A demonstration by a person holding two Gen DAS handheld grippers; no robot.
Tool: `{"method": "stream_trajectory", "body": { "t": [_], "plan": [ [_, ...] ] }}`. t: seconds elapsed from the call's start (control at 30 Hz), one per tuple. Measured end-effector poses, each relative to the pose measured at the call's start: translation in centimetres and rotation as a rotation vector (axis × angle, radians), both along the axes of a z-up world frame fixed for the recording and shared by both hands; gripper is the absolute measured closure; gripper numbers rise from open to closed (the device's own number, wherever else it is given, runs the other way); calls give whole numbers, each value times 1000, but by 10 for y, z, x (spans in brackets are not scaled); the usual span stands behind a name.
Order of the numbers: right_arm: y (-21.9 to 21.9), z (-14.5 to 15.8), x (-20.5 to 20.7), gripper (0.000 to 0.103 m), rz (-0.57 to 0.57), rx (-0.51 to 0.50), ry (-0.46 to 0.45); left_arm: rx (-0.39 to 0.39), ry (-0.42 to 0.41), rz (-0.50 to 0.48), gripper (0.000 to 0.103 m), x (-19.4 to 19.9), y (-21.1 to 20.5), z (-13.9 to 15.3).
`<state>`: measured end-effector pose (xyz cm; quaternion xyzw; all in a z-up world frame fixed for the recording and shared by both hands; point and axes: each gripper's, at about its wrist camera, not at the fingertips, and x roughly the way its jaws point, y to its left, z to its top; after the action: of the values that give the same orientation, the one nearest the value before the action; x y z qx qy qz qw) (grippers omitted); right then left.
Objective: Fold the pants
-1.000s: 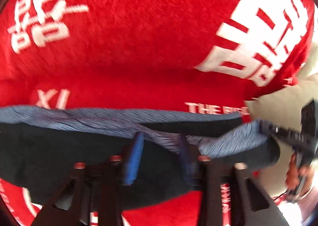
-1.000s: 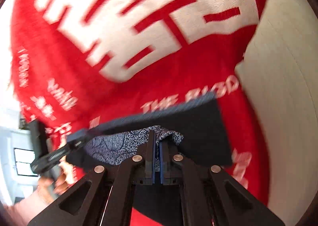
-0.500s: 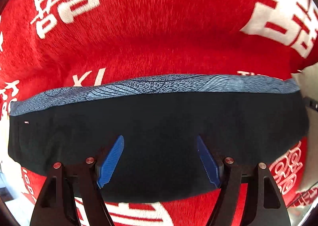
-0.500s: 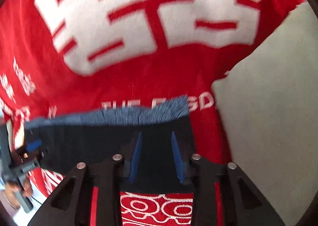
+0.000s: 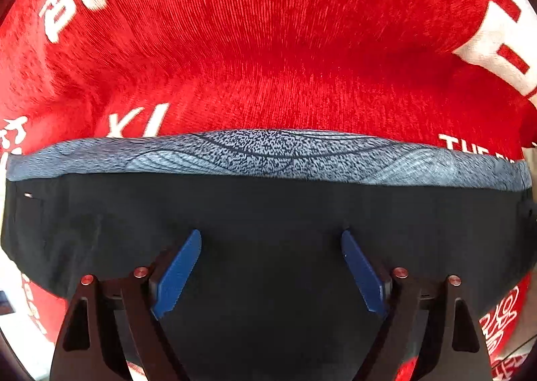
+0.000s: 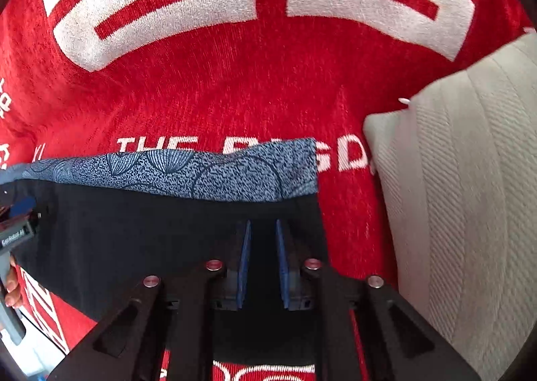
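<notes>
The pants [image 5: 268, 213] lie flat on a red blanket, folded into a wide black band with a blue-grey patterned strip [image 5: 268, 154] showing along the far edge. My left gripper [image 5: 270, 247] is wide open and empty just above the black cloth. My right gripper [image 6: 262, 230] is open by a narrow gap, empty, above the right end of the same pants [image 6: 151, 230]. The patterned strip [image 6: 201, 173] ends at a corner near the right gripper. The left gripper's body [image 6: 16, 233] and the hand that holds it show at the left edge of the right wrist view.
A red blanket with large white lettering [image 5: 268, 45] covers the surface under the pants; it also fills the right wrist view [image 6: 235, 79]. A grey-beige ribbed cushion [image 6: 463, 196] lies right of the pants, close to the right gripper.
Both grippers held the pants' edge one second ago and have let go. The pants now lie flat. The left jaws opened wide; the right jaws opened a little.
</notes>
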<state>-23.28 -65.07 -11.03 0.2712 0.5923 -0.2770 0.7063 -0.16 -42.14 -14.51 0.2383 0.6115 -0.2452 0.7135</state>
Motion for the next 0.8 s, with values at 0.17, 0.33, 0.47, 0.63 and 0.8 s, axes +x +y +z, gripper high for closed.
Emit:
{"method": "stream_trajectory", "body": {
  "t": [0.17, 0.33, 0.47, 0.63, 0.8],
  "plan": [
    [-10, 16, 24, 84, -3, 30, -156, -75, -46, -44, 16, 4, -31, 16],
    [-27, -18, 34, 89, -28, 13, -41, -18, -25, -77, 16, -5, -51, -6],
    [-29, 1, 11, 86, -92, -19, -24, -12, -35, -90, 16, -11, -28, 10],
    [26, 28, 6, 52, -40, -33, -42, -23, -88, -68, 16, 5, 25, 42],
    [103, 24, 25, 52, 39, 62, -70, 19, -176, 15, 16, 63, 72, 47]
  ]
}}
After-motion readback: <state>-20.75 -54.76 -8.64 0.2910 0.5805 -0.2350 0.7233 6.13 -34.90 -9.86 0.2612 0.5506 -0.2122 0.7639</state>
